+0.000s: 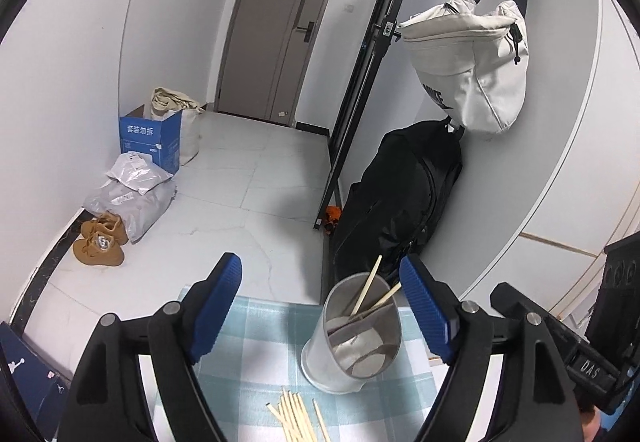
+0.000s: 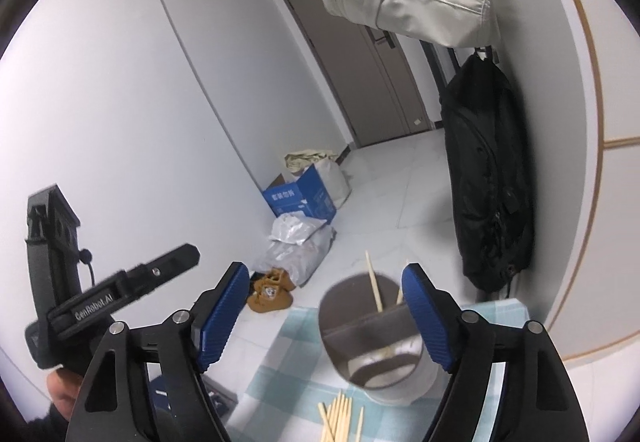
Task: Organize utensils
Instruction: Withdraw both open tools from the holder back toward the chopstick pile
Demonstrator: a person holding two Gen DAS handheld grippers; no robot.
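A metal utensil holder (image 1: 352,338) with a divider stands on a blue-and-white checked cloth (image 1: 256,346). Two wooden chopsticks (image 1: 370,288) lean inside it. Several loose chopsticks (image 1: 298,418) lie on the cloth in front of it. My left gripper (image 1: 320,306) is open and empty above the cloth, just left of the holder. In the right wrist view the holder (image 2: 380,342), its chopsticks (image 2: 374,284) and the loose chopsticks (image 2: 340,418) show too. My right gripper (image 2: 324,310) is open and empty above the holder.
The table edge drops to a white tiled floor (image 1: 248,178). On the floor are tan shoes (image 1: 100,242), grey parcels (image 1: 132,198) and a blue box (image 1: 152,138). A black bag (image 1: 400,198) and a white bag (image 1: 468,62) hang on the right wall.
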